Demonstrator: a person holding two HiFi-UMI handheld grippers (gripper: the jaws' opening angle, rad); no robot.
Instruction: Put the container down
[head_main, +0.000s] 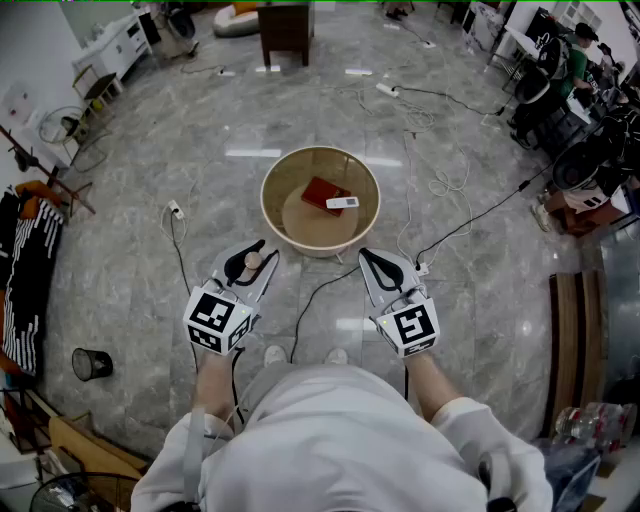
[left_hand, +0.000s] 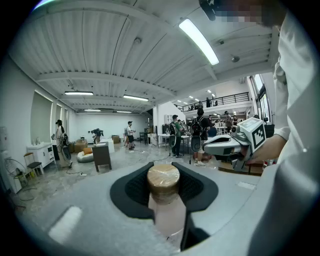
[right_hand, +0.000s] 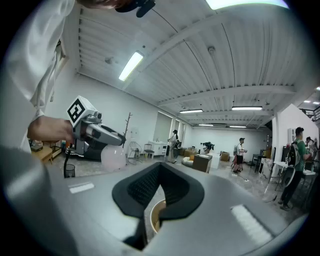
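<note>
A pale pink bottle (left_hand: 165, 212) with a tan round cap (left_hand: 163, 179) stands upright between the black pads of my left gripper (left_hand: 163, 187), which is shut on its neck. In the head view the left gripper (head_main: 250, 263) hangs above the floor, just left of a beige basin (head_main: 272, 180), and the cap (head_main: 252, 262) shows between its jaws. My right gripper (head_main: 372, 262) is level with it on the basin's right, jaws together and nothing in them. In the right gripper view the right gripper (right_hand: 159, 192) looks down at the basin rim (right_hand: 155, 216), and the bottle (right_hand: 114, 156) appears under the left gripper (right_hand: 95, 132).
Inside the basin lie a red flat box (head_main: 322, 193) and a small white item (head_main: 342, 203). Cables (head_main: 440, 180) run over the grey marble floor. A black cup (head_main: 91, 364) stands at lower left, wooden boards (head_main: 580, 340) at right. People stand far off in the hall.
</note>
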